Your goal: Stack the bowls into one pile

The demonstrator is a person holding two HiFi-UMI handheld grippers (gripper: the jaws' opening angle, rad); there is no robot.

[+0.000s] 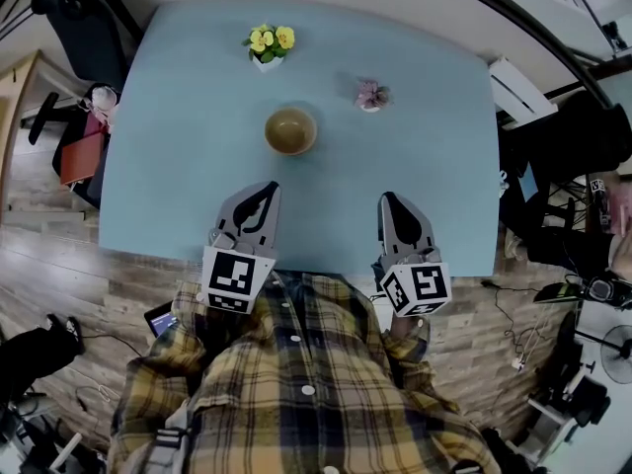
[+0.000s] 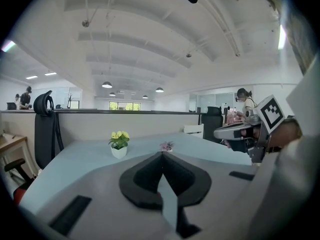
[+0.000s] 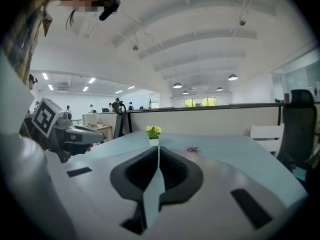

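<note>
Your left gripper (image 1: 268, 189) and right gripper (image 1: 387, 199) both sit clenched and empty in the head view, held side by side over the near edge of the flat light-blue table (image 1: 168, 166). One round tan bowl (image 1: 290, 130) stands on the table ahead of the left gripper's tips, a little toward the right gripper's side and well apart from both. From above you cannot tell whether it is a single bowl or several already nested. Beyond it, a white pot of yellow flowers (image 1: 269, 45) stands straight ahead of the left gripper, and a small pot of pink flowers (image 1: 371, 95) ahead of the right.

Along the left gripper (image 2: 161, 156), its jaws meet with nothing between them. The yellow flowers (image 2: 119, 139) rise just left of the tips and the pink ones (image 2: 166, 146) just over them. The bowl does not show here. The right gripper (image 2: 239, 132) hangs off to that side.

Along the right gripper (image 3: 158, 149), the jaws are pressed together on nothing. The yellow flowers (image 3: 154, 131) are dead ahead, the pink ones (image 3: 192, 149) slightly right, and the left gripper (image 3: 75, 134) is off to the left.

The bowl looks stiff, smooth and probably breakable, so expect a slippery surface. Take it by the rim wall, one jaw inside and one outside, and lift it level.
</note>
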